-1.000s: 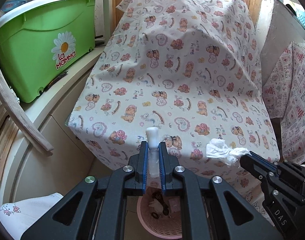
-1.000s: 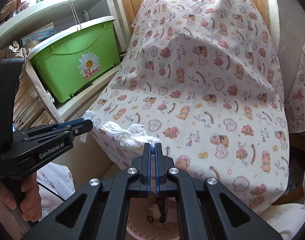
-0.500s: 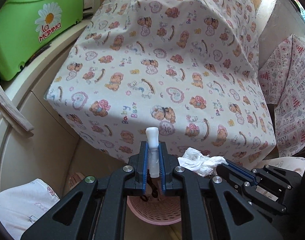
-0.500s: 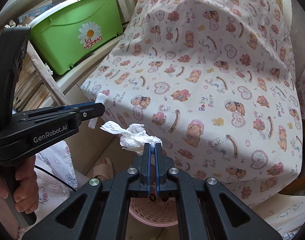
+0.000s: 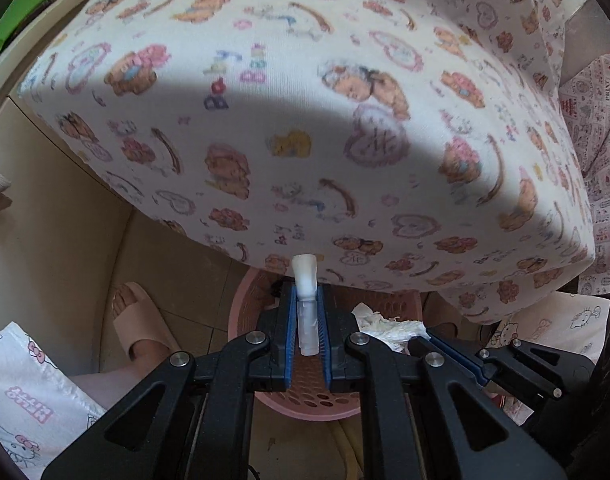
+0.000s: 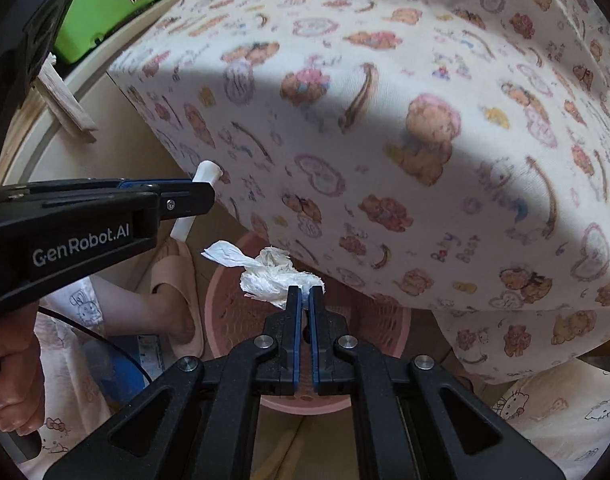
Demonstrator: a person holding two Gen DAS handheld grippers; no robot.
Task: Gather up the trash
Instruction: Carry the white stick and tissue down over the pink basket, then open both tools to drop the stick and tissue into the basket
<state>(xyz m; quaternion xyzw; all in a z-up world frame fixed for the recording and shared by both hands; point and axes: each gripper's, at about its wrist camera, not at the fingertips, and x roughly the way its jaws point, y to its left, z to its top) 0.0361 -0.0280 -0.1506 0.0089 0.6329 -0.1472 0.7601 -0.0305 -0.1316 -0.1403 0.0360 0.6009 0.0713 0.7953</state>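
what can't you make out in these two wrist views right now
- Pink basket: its inside is mostly hidden by the left gripper in the left wrist view, and by the right gripper in the right.
- Crumpled tissue: the pinched end is hidden.
- Patterned cloth: what it covers is hidden.
- White plastic piece: unidentifiable.

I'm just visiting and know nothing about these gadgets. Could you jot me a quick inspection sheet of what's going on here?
Surface: tiled floor, partly under a teddy-print cloth.
Job's things: pink basket below both tools; white plastic tube; crumpled tissue.
Clutter: dark bits in the basket, too unclear to name.
Grippers: left gripper shut on the tube; right gripper shut on the tissue; both above the basket.
Cables: a thin black cable near the hand.
Surroundings: green bin, slippered foot.
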